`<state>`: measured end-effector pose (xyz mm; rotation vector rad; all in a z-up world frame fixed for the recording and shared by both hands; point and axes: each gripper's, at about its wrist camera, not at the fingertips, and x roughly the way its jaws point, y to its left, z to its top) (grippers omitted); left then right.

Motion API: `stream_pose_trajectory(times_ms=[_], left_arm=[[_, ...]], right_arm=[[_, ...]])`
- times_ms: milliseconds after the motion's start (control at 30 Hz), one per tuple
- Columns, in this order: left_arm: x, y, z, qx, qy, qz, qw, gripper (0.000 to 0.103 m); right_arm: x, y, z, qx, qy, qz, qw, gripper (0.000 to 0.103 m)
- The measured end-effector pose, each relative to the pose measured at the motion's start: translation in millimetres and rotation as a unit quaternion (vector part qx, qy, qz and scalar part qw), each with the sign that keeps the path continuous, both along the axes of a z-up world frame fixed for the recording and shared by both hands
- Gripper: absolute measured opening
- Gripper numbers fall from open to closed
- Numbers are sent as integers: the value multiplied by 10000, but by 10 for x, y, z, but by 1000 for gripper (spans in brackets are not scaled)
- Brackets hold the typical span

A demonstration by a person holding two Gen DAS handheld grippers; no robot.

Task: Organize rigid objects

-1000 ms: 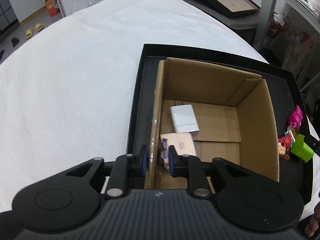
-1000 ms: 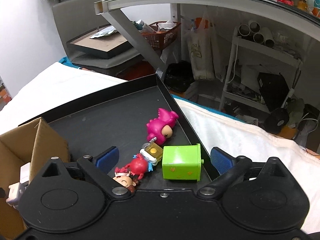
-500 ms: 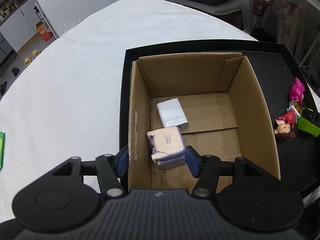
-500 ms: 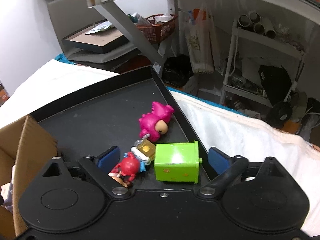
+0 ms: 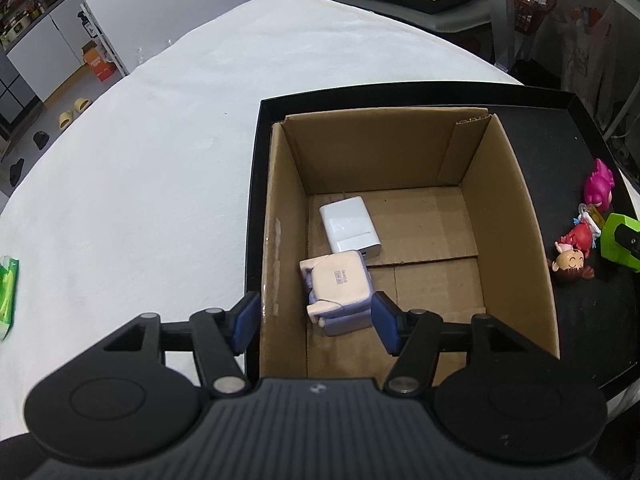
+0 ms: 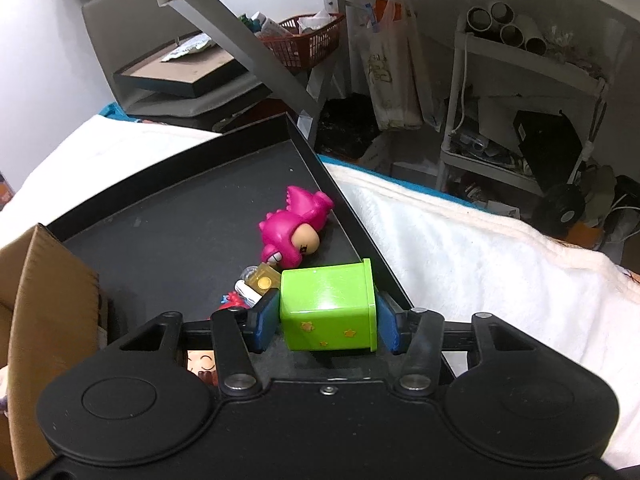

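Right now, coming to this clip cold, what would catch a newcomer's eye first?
The bright green plastic box with yellow stars stands out, clamped between the right tongs, whose jaws have just been closing, at the black tray's right edge. Just beyond it lies a hot-pink dinosaur figurine. Left of them, the open brown cardboard box holds a white rectangular charger and a pale pink-and-lilac block toy.

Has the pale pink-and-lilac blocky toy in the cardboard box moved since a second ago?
Yes. The pale pink-and-lilac blocky toy has dropped from the box's left wall onto the floor, beside the white charger block; the left gripper has opened.
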<state>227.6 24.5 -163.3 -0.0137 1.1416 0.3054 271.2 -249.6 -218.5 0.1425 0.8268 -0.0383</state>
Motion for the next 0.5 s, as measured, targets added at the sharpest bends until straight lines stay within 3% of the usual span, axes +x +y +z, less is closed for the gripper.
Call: stream_pose_trajectory(times_ms=[500], left_arm=[[-97,132,35,-291,-116,44,9995,60]], right_arm=[[-210,179,374,-85,-434,697,9966,49]])
